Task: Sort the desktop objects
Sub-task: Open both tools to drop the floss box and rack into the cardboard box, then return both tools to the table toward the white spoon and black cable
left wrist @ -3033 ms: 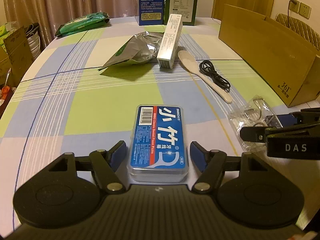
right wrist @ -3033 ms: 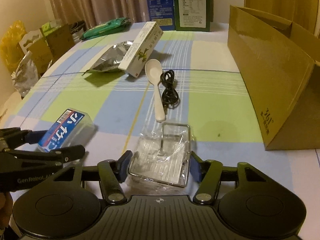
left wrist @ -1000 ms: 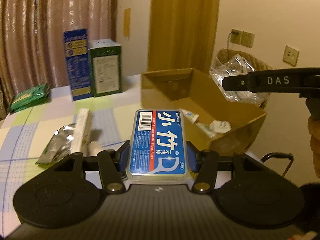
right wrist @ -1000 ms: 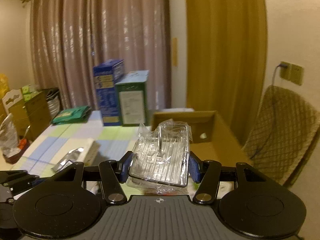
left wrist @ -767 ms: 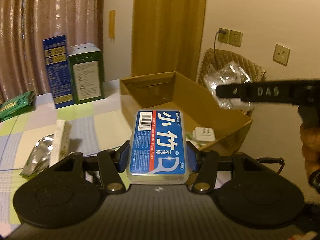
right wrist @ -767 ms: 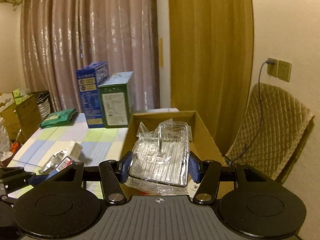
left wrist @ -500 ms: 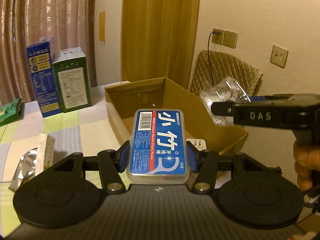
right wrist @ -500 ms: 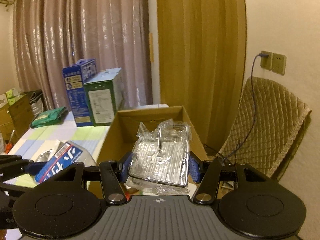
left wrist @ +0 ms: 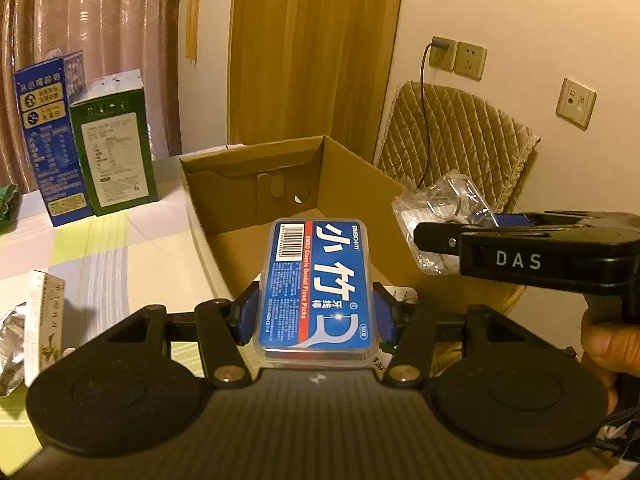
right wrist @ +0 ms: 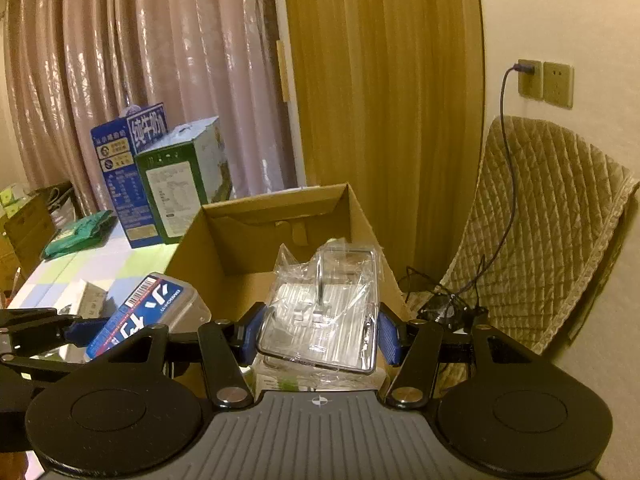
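1. My left tongs (left wrist: pixel 316 316) are clenched on the floss pick case (left wrist: pixel 318 286), blue pads pressed to its long sides, label up; it hangs over the near part of the open cardboard box (left wrist: pixel 256 172).
2. My right tongs (right wrist: pixel 320 336) are clenched on the plastic-wrapped clear holder (right wrist: pixel 324 312), pads tight against both sides, also above the box opening.
3. From the left camera, going left to right: at the surface's left edge I see a foil pouch (left wrist: pixel 10 344) and a white carton (left wrist: pixel 44 320) lying just beside it.
4. Farther back stand a blue milk box (left wrist: pixel 48 140) and a green box (left wrist: pixel 114 148), touching side by side near the far edge.
5. Then the cardboard box, sitting at the surface's right edge with its flaps open.
6. Right of it, my right tongs cross the view with the wrapped holder at their tip, and a hand (left wrist: pixel 600 348) grips their handle.
7. Behind them a quilted chair (left wrist: pixel 452 144) stands against the wall.
8. From the right camera, a green packet (right wrist: pixel 76 236) lies near the far left corner of the surface (right wrist: pixel 132 256).
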Action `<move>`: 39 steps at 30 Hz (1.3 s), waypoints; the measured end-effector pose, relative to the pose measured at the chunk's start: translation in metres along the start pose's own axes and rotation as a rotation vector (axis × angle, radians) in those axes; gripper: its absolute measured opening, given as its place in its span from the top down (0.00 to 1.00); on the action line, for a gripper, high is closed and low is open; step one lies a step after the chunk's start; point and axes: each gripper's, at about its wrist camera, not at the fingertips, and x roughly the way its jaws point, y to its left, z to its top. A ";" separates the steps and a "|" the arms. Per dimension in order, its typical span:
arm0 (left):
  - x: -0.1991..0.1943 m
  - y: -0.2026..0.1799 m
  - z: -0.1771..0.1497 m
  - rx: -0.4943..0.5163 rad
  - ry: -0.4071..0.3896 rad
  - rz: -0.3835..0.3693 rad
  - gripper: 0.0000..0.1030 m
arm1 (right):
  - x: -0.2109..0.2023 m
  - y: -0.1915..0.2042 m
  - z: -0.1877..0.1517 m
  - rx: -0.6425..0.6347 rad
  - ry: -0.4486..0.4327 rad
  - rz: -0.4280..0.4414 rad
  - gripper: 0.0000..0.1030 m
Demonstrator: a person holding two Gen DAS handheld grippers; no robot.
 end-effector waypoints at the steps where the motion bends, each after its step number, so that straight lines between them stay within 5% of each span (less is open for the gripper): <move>1: 0.004 0.000 0.000 -0.001 0.003 0.001 0.50 | 0.003 -0.002 0.000 0.002 0.003 -0.002 0.48; 8: 0.016 0.010 -0.002 -0.036 0.007 0.002 0.49 | 0.007 -0.010 -0.001 0.011 0.009 -0.012 0.48; 21: -0.030 0.026 -0.010 -0.020 -0.051 0.040 0.49 | 0.010 0.001 -0.001 0.023 0.018 0.038 0.48; 25: -0.038 0.033 -0.014 -0.022 -0.055 0.050 0.47 | 0.009 -0.001 0.004 0.073 -0.003 0.054 0.19; 39: -0.093 0.073 -0.053 -0.046 -0.041 0.148 0.34 | -0.041 0.016 0.012 0.092 -0.065 0.068 0.14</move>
